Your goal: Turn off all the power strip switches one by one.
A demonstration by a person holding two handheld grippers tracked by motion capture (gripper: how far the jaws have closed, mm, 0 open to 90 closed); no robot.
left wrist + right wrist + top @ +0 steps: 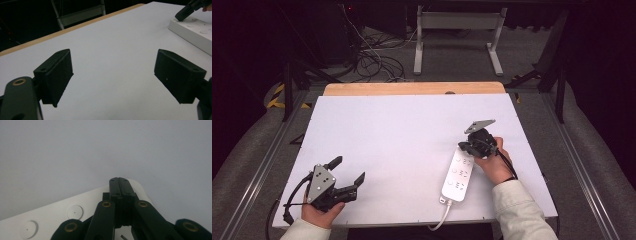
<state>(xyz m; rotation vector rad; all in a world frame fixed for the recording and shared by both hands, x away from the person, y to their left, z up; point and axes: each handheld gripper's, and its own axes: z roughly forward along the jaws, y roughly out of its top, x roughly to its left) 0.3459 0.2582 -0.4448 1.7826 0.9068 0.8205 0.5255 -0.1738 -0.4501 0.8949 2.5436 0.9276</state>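
At the near left of the white counter (402,145), the left hand-held gripper (348,174) rests with its jaws spread wide and nothing between them, seemingly parked clear of the work. Well apart to the right lies the white plastic power strip (457,176), cord trailing off the near edge. The right hand-held gripper (465,146) has its jaws pressed together, empty, tips down on the strip's far end, probably to press a switch there.

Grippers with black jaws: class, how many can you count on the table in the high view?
2. The left gripper rests open near the table's front-left corner; the shut right gripper presses on the white power strip at front right.
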